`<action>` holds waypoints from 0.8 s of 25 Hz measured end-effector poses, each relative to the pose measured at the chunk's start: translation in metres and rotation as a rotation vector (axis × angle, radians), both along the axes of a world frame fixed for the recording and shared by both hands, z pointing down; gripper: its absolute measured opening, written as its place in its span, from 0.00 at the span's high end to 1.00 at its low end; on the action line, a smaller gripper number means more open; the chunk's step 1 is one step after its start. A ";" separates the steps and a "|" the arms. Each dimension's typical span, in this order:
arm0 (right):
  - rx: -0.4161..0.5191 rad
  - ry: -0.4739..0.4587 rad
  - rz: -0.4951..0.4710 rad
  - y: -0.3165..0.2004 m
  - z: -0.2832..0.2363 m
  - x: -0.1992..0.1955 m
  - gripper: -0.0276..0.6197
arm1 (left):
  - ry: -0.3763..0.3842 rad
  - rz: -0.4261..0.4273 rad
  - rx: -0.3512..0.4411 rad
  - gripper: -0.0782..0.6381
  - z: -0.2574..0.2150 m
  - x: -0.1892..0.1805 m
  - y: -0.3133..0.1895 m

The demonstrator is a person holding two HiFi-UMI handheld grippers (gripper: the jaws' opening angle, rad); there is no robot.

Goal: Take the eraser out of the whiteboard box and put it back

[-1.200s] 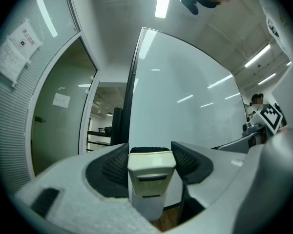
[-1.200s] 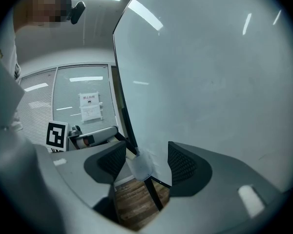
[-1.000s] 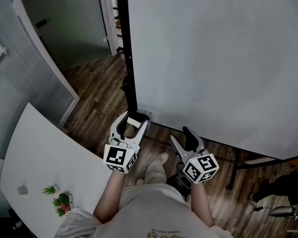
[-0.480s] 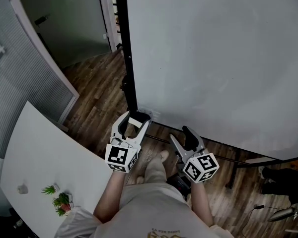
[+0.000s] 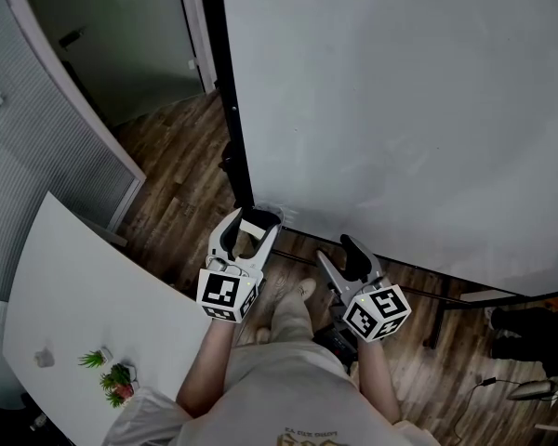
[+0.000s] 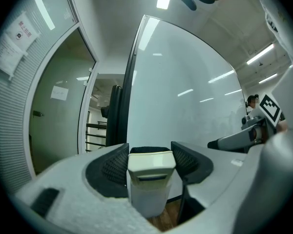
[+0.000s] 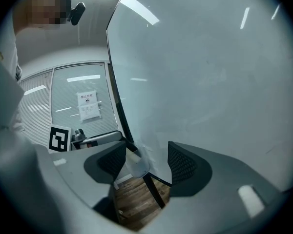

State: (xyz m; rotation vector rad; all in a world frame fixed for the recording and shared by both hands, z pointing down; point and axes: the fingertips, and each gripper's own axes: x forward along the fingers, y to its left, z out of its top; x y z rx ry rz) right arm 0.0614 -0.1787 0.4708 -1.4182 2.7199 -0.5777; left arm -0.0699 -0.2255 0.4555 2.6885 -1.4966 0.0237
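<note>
My left gripper (image 5: 254, 219) is shut on a cream eraser (image 5: 251, 229) and holds it level at the lower left corner of the big whiteboard (image 5: 400, 110). In the left gripper view the eraser (image 6: 150, 179) stands upright between the pads, its dark felt side facing the board (image 6: 185, 106). A small clear plastic box (image 7: 136, 164) is fixed at that corner of the board, seen through my right gripper's (image 7: 144, 162) jaws. My right gripper (image 5: 337, 252) is open and holds nothing, a little right of the left one and short of the board's lower edge.
The whiteboard's black frame (image 5: 225, 100) and stand legs (image 5: 428, 297) rise from a wood floor (image 5: 181, 170). A white table (image 5: 84, 295) with a small plant (image 5: 112, 379) lies at the left. A person's dark shoes (image 5: 530, 328) are at the right edge.
Both grippers keep their places at the board's corner, the eraser still in the left one. The head view has shifted a little, and the shoes at the right have moved.
</note>
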 end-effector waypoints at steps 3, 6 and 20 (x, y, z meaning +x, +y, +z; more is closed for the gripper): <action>-0.007 0.003 -0.004 -0.001 0.002 -0.001 0.54 | -0.001 0.001 -0.007 0.52 0.003 0.001 -0.002; -0.012 0.005 -0.007 -0.004 0.004 -0.001 0.54 | -0.003 0.001 -0.012 0.52 0.005 0.002 -0.005; -0.030 -0.005 -0.026 -0.011 0.010 0.002 0.54 | -0.029 0.007 -0.043 0.52 0.022 0.008 -0.015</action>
